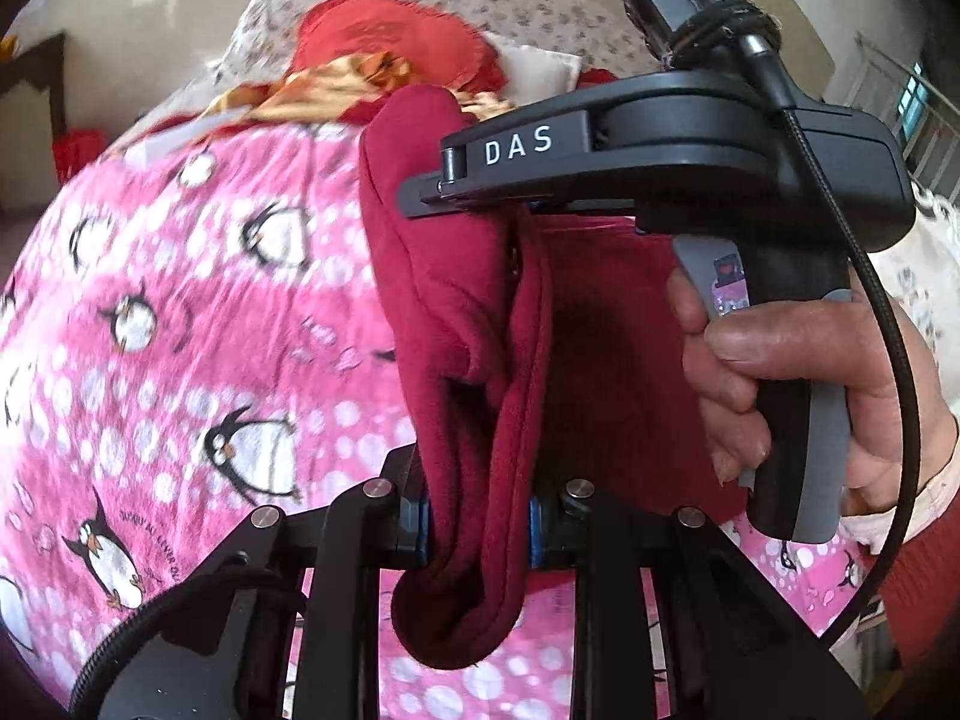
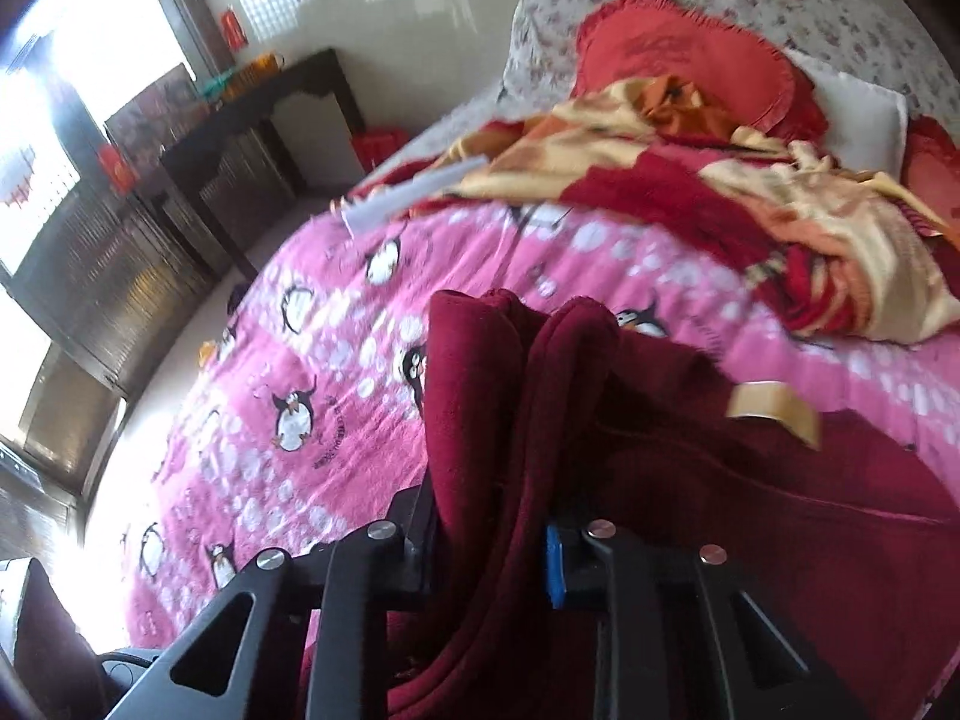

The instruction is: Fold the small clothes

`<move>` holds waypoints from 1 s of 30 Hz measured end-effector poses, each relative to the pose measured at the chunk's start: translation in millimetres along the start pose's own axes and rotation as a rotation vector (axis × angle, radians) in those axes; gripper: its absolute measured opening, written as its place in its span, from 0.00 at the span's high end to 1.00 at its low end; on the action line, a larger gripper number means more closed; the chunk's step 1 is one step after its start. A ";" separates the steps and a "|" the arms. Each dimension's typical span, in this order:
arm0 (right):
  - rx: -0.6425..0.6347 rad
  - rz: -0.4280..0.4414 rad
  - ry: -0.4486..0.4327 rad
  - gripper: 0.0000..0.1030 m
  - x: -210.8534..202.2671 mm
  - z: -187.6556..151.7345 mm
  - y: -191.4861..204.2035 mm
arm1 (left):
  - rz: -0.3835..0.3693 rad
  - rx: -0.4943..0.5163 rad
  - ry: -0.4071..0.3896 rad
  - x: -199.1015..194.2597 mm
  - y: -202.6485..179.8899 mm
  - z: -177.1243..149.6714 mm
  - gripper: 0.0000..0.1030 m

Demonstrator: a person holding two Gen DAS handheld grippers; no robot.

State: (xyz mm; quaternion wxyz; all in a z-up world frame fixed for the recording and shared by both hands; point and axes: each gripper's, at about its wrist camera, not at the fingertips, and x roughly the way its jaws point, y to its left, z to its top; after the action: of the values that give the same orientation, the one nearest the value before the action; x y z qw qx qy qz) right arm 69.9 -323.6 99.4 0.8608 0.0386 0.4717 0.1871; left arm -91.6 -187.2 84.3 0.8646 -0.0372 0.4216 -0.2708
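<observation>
A dark red fleece garment [image 1: 462, 360] hangs bunched above the pink penguin blanket [image 1: 180, 300]. My left gripper [image 1: 477, 516] is shut on its lower folds. In the left wrist view the right gripper [image 1: 480, 204] reaches in from the right, held by a hand [image 1: 780, 384], and is clamped on the garment's upper edge. In the right wrist view my right gripper [image 2: 492, 546] is shut on the garment [image 2: 600, 450], which drapes away to the right over the blanket [image 2: 360, 330]. A tan label [image 2: 774, 408] shows on the cloth.
A red fringed pillow [image 2: 678, 60], a white pillow [image 2: 852, 114] and a crumpled yellow and red blanket [image 2: 780, 210] lie at the head of the bed. A dark wooden desk [image 2: 258, 138] stands by the wall to the left of the bed.
</observation>
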 end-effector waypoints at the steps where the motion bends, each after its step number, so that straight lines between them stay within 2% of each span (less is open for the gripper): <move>1: 0.005 0.000 -0.013 0.77 -8.1 -0.8 -2.1 | -0.003 0.014 -0.002 -1.6 -6.9 1.4 0.80; 7: 0.052 -0.002 -0.081 0.78 -51.4 -12.4 -25.9 | -0.027 0.080 0.000 -5.6 -38.2 7.7 0.80; 10: 0.078 -0.011 -0.112 0.79 -72.7 -21.1 -43.0 | -0.064 0.101 0.009 -4.2 -55.9 11.4 0.80; 20: 0.223 -0.057 -0.192 0.80 -138.6 -69.4 -126.0 | -0.179 0.212 0.050 20.1 -131.1 14.4 0.80; 25: 0.311 -0.078 -0.191 0.81 -147.0 -95.2 -164.8 | -0.210 0.220 0.105 48.3 -158.9 8.0 0.80; 28: 0.352 -0.104 -0.153 0.80 -130.8 -109.1 -186.0 | -0.210 0.209 0.148 68.8 -162.8 4.2 0.80; 30: 0.341 -0.135 -0.129 0.80 -117.4 -113.0 -191.0 | -0.240 0.194 0.200 74.6 -160.7 1.1 0.71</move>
State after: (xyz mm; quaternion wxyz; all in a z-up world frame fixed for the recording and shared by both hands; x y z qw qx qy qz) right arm -25.9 -555.2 84.2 0.8808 0.1641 0.4419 0.0435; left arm -123.9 -361.4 79.1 0.7794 0.0233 0.4699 -0.4137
